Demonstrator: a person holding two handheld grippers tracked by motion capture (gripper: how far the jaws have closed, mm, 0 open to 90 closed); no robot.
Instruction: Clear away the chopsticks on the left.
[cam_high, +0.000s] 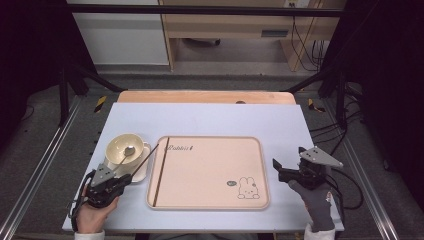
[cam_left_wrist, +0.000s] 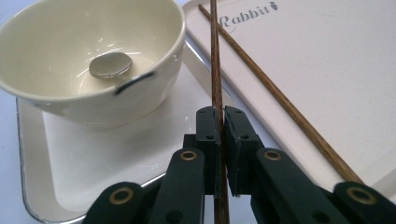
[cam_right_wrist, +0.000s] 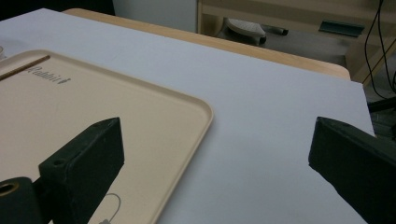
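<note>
From the high view, two grippers worked at the table: the left gripper (cam_high: 121, 181) sat by the near left corner, the right gripper (cam_high: 286, 169) just off the right edge of one beige tray (cam_high: 210, 200). There were two chopsticks: one chopstick (cam_high: 146, 160) rose slanted from the left gripper toward the tray's far left corner, the second chopstick (cam_high: 161, 170) lay along the tray's left side. One cream bowl (cam_high: 124, 148) holding one spoon (cam_high: 126, 152) stood on one small white dish (cam_high: 142, 172). A pale sheet (cam_high: 210, 120) covered the wooden table, with grey floor and a wooden cabinet beyond.

In the left gripper view, the jaws were clamped on the chopstick (cam_left_wrist: 216, 70), which ran upward beside the bowl (cam_left_wrist: 88, 60).

In the right gripper view, the jaws stood wide apart with nothing between them, over the tray's (cam_right_wrist: 154, 121) right edge and the sheet.
</note>
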